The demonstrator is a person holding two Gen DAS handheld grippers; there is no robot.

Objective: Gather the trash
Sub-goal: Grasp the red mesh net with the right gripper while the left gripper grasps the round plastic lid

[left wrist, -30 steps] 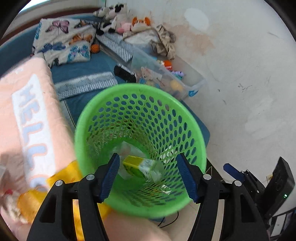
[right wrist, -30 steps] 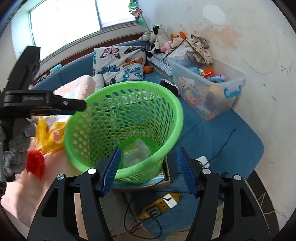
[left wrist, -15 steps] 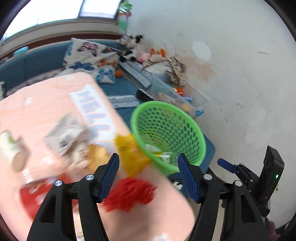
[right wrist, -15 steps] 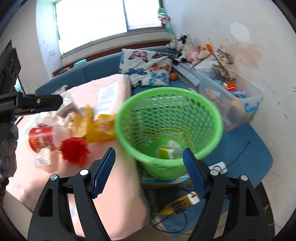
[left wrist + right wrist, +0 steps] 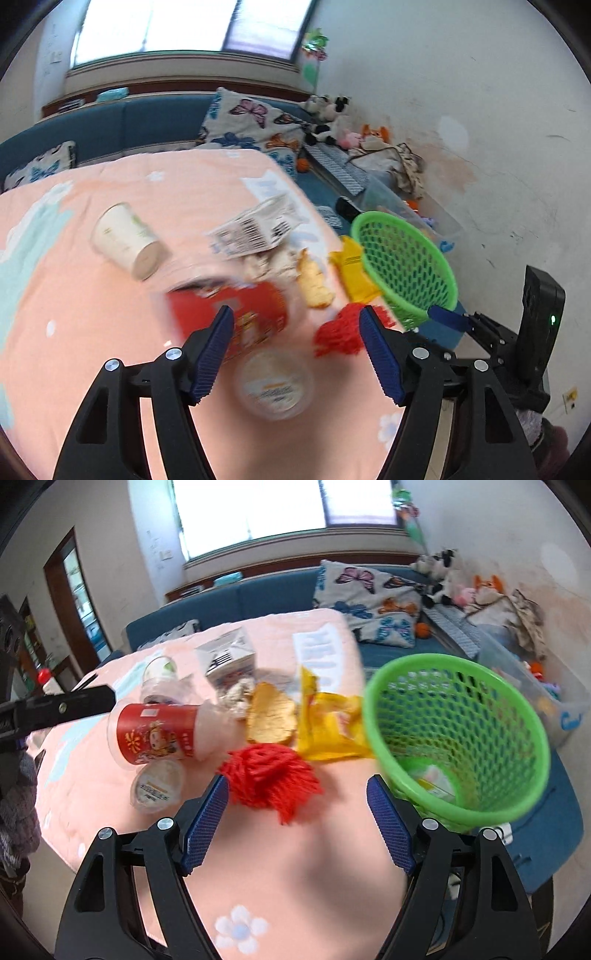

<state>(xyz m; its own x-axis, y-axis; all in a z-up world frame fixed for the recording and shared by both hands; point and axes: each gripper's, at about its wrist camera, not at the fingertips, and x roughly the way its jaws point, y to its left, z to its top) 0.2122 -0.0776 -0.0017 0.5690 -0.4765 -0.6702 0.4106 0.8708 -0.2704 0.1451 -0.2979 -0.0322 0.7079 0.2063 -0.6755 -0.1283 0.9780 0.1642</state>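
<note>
Trash lies on a peach blanket [image 5: 295, 878]. A red-labelled cup [image 5: 155, 734] lies on its side beside a clear lid [image 5: 157, 786]. A red yarn ball [image 5: 271, 775], a crust-like piece [image 5: 271, 720] and a yellow wrapper [image 5: 328, 716] lie near a green mesh basket [image 5: 458, 720] that holds some trash. My left gripper [image 5: 297, 350] is open and empty above the red cup [image 5: 236, 314] and lid [image 5: 273, 384]. My right gripper [image 5: 297, 819] is open and empty just short of the yarn ball.
A white paper cup [image 5: 125, 240] and a printed carton [image 5: 255, 229] lie further back on the blanket. A blue sofa with butterfly cushions [image 5: 369, 587], soft toys and a clear storage box [image 5: 535, 672] stand behind. A white wall is on the right.
Both grippers have swung left, away from the basket and over the blanket. The trash pile now fills both views, and the basket sits off to the right.
</note>
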